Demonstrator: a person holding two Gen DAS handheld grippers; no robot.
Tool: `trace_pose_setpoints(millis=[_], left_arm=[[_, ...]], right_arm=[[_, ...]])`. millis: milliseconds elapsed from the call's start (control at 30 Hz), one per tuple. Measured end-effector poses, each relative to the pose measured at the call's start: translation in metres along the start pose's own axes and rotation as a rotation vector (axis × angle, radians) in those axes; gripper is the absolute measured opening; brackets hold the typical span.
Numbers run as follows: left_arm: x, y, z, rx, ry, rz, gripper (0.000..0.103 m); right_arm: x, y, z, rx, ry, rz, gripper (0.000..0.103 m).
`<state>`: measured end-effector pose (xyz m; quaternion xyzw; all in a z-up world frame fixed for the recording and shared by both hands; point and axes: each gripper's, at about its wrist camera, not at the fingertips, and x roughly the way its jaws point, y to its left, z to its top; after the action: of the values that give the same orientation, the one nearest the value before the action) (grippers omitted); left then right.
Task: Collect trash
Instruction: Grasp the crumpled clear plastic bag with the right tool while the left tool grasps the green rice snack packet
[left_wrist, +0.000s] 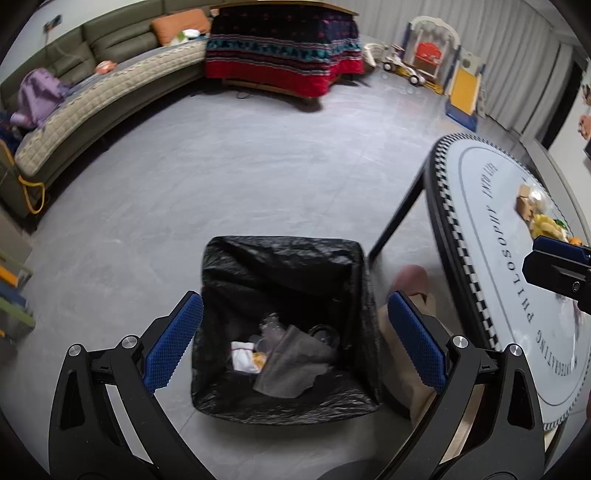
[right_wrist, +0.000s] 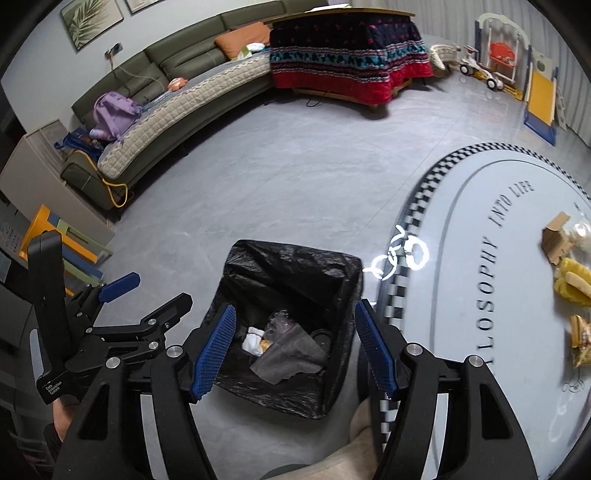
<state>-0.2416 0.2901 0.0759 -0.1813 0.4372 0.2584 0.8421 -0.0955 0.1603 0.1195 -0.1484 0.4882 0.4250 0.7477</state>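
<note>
A bin lined with a black bag (left_wrist: 284, 273) stands on the floor; it also shows in the right wrist view (right_wrist: 295, 273). Inside lie a grey cloth (left_wrist: 291, 363), white paper (left_wrist: 242, 356) and clear plastic. My left gripper (left_wrist: 295, 338) is open and empty above the bin. My right gripper (right_wrist: 293, 345) is open and empty above the bin too. Trash lies on the round table: brown cardboard (right_wrist: 554, 236), yellow peels (right_wrist: 572, 282) and a wrapper (right_wrist: 581, 339). The same pile shows in the left wrist view (left_wrist: 539, 210).
The round grey table (right_wrist: 480, 258) with a chequered rim stands right of the bin. A curved sofa (right_wrist: 177, 103) runs along the left. A table under a red patterned blanket (right_wrist: 347, 59) and toys (right_wrist: 506, 62) stand at the back. My trouser leg (left_wrist: 410, 343) is beside the bin.
</note>
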Motion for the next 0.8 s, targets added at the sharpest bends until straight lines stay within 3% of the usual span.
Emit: trace_pose_setpoints(millis=[500, 800], left_arm=[[0.036, -0.158, 0.051, 0.253, 0.034, -0.123, 0.097], [0.047, -0.265, 0.057, 0.442, 0.039, -0.202, 0.097]], right_arm=[[-0.040, -0.172, -0.009, 0.298, -0.040, -0.182, 0.071], [-0.078, -0.285, -0.053, 0.482, -0.042, -0.329, 0.071]])
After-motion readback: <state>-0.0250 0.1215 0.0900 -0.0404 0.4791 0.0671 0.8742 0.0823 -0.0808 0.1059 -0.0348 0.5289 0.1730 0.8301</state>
